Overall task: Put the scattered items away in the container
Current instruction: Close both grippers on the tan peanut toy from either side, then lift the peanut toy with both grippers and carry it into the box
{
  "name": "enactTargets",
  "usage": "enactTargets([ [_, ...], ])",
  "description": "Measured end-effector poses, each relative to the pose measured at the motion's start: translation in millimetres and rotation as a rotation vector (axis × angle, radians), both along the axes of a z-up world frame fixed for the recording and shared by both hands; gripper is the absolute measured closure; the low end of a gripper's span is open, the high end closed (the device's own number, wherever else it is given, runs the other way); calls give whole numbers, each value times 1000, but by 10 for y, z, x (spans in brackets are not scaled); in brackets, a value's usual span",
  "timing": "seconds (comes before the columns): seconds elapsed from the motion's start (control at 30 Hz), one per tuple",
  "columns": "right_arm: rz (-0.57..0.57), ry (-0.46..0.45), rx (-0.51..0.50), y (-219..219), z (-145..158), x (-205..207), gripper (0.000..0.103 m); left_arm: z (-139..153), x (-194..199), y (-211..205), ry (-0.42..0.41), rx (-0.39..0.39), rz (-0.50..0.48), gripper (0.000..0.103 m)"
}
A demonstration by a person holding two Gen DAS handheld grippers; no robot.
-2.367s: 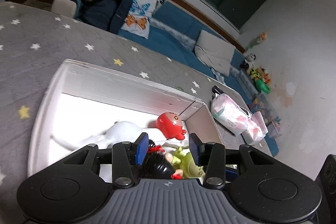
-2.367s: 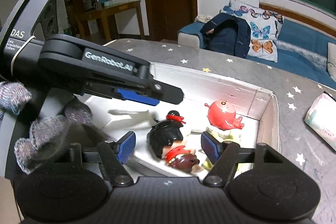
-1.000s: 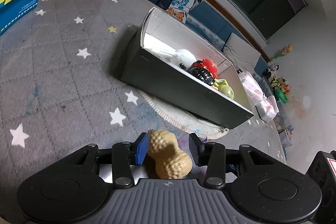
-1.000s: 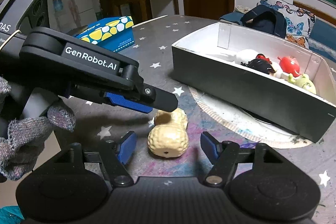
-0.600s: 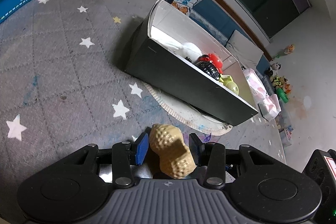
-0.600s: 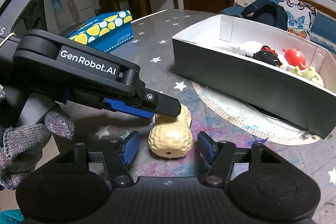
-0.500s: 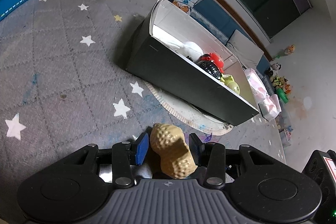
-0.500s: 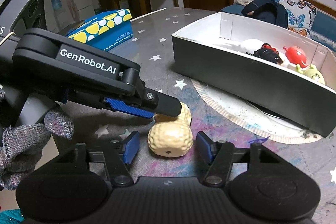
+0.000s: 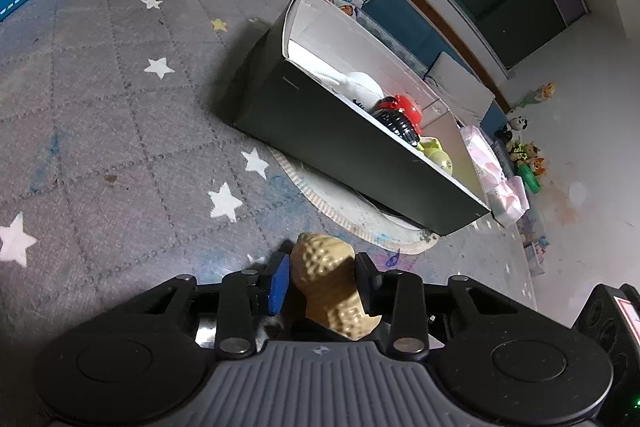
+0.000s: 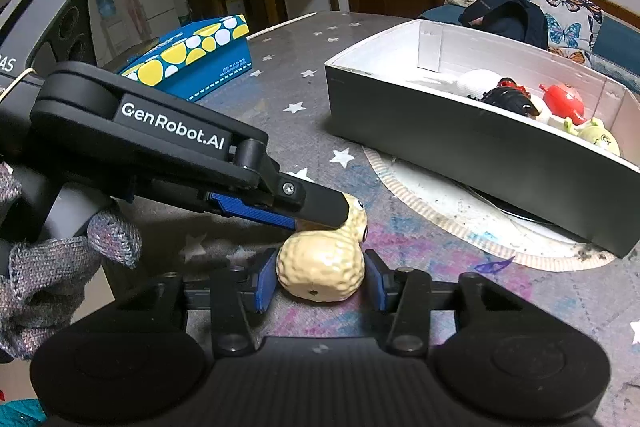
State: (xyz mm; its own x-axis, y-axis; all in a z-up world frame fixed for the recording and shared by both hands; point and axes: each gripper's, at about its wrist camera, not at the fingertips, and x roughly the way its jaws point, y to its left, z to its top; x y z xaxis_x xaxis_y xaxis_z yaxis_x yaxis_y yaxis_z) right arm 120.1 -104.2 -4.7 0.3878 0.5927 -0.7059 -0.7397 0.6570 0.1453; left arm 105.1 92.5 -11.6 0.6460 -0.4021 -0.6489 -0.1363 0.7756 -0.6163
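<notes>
Clearly in the middle of the pick-up step, not yet at the carrying. Pinching one cream-coloured, bumpy plastic peanut toy (image 10: pixel 320 267) with both tools at once: with the left gripper (image 9: pixel 322 281) pressed together onto the far lobe, the one with two small eyes, and with the right gripper (image 10: pixel 320 281) drawn in onto the near, rounder lobe, blue pads (image 10: pixel 265 283) seemingly touching on each side. Hard to tell whether resting on the grey star-patterned tablecloth (image 9: pixel 120 107) or raised a little above it; in any case low, tilted in the left wrist view, just beside the edge of the round paper plate (image 10: pixel 420 187). Near, but clearly apart from, the long rectangular cardboard box (image 10: pixel 440 131), dark grey outside and white inside, standing on that plate. Already holding, inside, a red round figure (image 10: pixel 562 99), a black-haired doll (image 10: pixel 508 99), a pale green figure (image 10: pixel 596 137) and something white, all toward the right half. For the next move, probably: release with one tool, to avoid pulling against the other; lift high enough to pass over the near wall; carry across the plate; lower into the free left part of the box and only then open. Worth minding the rounded, knobbly shell, likely to slip or rotate under a light pinch.
</notes>
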Motion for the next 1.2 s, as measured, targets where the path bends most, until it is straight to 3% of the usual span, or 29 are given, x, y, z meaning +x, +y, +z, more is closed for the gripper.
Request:
enactTargets([
  [0.37,-17,-92,60,-110,429,27,58,479,53,-72,-100,10,2,66],
  [0.67,-71,-124,111,-104,808,572,58,846,601,-129,-174,46,-6,66],
  [0.93,-96,-30,111,-12,755,1226,58,769,1201,-30,-120,45,-7,66],
  [1.2,-86,69,68,97,519,1587,58,539,1489,20,-49,72,-13,66],
])
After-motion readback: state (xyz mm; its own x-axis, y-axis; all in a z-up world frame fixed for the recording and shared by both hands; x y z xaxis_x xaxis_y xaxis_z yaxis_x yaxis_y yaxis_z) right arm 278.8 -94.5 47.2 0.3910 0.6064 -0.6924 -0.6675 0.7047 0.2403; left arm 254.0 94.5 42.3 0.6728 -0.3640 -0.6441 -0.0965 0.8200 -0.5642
